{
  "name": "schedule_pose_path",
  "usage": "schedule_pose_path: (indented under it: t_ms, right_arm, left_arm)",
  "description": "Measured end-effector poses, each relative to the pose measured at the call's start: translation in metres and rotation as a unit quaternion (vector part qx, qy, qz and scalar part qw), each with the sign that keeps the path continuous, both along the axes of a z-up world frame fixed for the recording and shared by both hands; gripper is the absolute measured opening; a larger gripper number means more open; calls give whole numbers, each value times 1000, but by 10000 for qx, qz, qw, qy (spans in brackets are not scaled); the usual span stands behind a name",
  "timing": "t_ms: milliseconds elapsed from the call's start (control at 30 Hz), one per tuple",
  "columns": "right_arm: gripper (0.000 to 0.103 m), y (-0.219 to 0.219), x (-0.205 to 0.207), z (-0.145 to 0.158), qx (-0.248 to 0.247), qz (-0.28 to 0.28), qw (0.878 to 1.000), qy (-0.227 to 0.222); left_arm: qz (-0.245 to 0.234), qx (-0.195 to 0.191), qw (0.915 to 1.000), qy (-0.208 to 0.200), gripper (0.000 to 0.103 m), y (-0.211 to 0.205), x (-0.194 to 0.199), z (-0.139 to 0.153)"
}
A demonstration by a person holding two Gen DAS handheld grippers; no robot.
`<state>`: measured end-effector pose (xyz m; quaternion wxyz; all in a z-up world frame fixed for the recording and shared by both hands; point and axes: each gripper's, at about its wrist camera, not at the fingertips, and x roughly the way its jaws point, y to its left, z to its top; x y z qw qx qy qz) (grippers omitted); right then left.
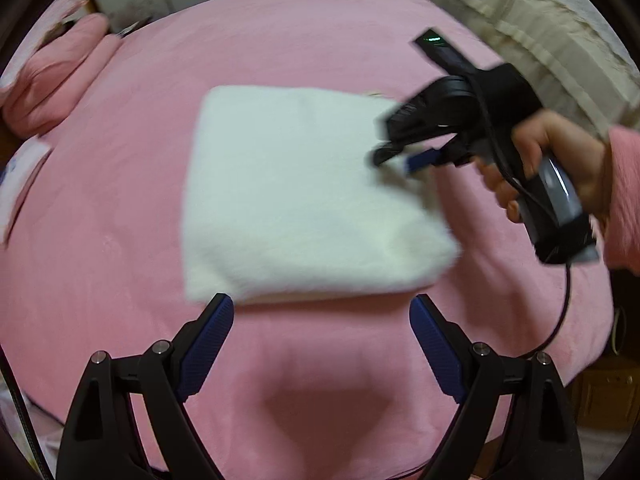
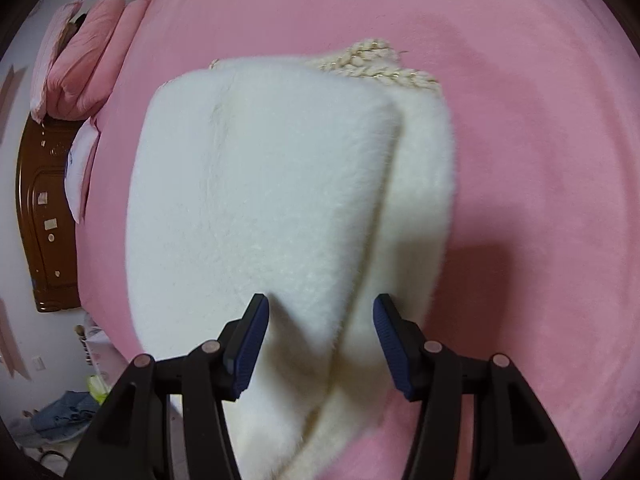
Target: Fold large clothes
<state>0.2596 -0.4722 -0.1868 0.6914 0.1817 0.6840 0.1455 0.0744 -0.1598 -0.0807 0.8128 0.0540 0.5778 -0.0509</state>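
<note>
White fleece garment (image 1: 304, 196) lies mid-bedspread (image 1: 280, 40), already folded into a compact rectangle. Left gripper (image 1: 322, 314) hovers at its near edge, fingers wide, empty. Right gripper (image 2: 320, 320) straddles its right corner, fingers apart. Folding looks nearly finished.

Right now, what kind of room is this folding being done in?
Most likely a bedroom: the white fluffy garment lies on a pink bedspread, with pink pillows stacked against a dark wooden headboard.

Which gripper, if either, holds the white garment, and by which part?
Neither clearly. The left gripper is open, short of the folded white fluffy garment. The right gripper straddles its near corner with jaws apart; whether they pinch it cannot be told.
</note>
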Motion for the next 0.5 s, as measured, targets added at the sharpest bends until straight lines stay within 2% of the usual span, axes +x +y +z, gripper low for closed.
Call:
schedule_pose_path:
  t_ms: [33, 100, 233, 267, 333, 400, 500]
  right_arm:
    - [11, 2, -1, 4, -4, -134, 9997, -188]
    - [10, 4, -4, 14, -27, -320, 9986, -421]
    - [8, -10, -21, 63, 146, -467, 9910, -1247]
    - [8, -14, -25, 74, 172, -509, 9891, -1368]
    - [8, -16, -27, 81, 27, -509, 9883, -1438]
    - [8, -16, -29, 70, -313, -467, 9889, -1377]
    - [11, -15, -28, 24, -587, -647, 9929, -804]
  left_arm:
    - [55, 30, 10000, -7, 88, 3, 1, 1]
    - [140, 69, 9999, -13, 88, 9, 1, 4]
    - [332, 353, 9986, -210, 88, 19, 5, 13]
    - [404, 427, 9979, -286, 88, 35, 11, 20]
    - [492, 520, 9968, -343, 88, 41, 13, 20]
    - [590, 577, 9962, -284, 88, 48, 15, 21]
    - [706, 667, 9950, -228, 88, 54, 20, 19]
